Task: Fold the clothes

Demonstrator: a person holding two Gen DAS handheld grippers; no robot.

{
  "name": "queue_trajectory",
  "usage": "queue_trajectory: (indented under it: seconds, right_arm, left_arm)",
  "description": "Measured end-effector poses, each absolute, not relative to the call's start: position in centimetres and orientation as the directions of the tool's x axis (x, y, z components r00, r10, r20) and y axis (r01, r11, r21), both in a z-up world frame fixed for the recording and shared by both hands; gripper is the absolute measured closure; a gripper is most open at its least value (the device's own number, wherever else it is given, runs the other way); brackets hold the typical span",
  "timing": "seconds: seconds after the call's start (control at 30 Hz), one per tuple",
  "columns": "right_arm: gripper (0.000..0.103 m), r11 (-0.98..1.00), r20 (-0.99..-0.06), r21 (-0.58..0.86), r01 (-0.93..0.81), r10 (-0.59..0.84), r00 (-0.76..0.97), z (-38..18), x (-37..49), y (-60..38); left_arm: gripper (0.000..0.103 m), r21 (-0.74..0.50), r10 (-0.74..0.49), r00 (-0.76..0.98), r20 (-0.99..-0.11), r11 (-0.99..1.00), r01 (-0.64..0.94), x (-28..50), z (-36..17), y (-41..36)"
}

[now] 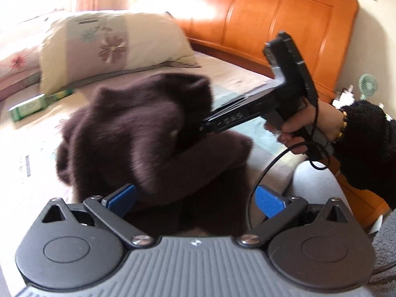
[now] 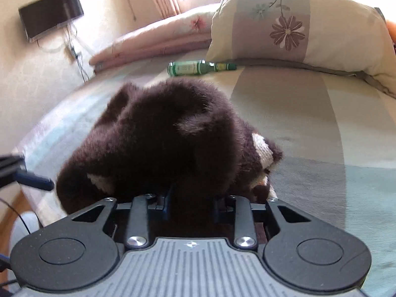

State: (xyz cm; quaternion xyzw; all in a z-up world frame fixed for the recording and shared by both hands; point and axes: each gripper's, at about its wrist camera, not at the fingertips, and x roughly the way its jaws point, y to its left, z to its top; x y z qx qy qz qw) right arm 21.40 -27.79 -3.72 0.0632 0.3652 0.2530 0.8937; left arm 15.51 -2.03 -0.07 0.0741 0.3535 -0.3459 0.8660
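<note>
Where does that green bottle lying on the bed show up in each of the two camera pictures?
Left wrist view: the green bottle lies at the far left edge, below the flowered pillow.
Right wrist view: the green bottle lies upper centre, just left of the same pillow.
Shared landmark: the pillow's purple daisy print.

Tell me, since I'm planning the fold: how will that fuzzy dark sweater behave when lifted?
Probably floppy: the dark sweater is bunched in soft lumps on the bed, drooping round the right gripper. Its thick nap suggests it grips the pads rather than slipping. Likely light for its bulk, though that's a guess.
</note>
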Motion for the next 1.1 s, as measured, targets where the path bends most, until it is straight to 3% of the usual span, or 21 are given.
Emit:
queue_trajectory:
  seconds: [0.17,0.53,0.87,1.1]
  right_arm:
    - [0.082,0.865,-0.594,0.310,-0.394,0.500,0.630,-3.1,22.1,-28.6]
    - [0.086,0.915,-0.594,0.193,-0.354,0.396,0.700,1.6,27.8,-31.0]
    - [0.087,0.946,-0.610,0.123,-0.301,0.311,0.729,4.0,35.8,-33.2]
    - [0.087,0.987,-0.621,0.031,-0.159,0.144,0.771,5.2,41.2,-35.7]
  left_arm:
    - [0.001,-0.116,-0.503,0.538,-0.677,0.794,0.597,15.7,-0.8,-0.9]
    - [0.001,-0.143,-0.500,0.543,-0.674,0.810,0.568,19.5,-1.9,-0.4]
    - [0.000,-0.013,-0.419,0.589,-0.691,0.822,0.570,26.6,-2.8,-1.9]
    - [0.001,-0.021,-0.409,0.642,-0.649,0.853,0.522,29.1,-0.8,-0.9]
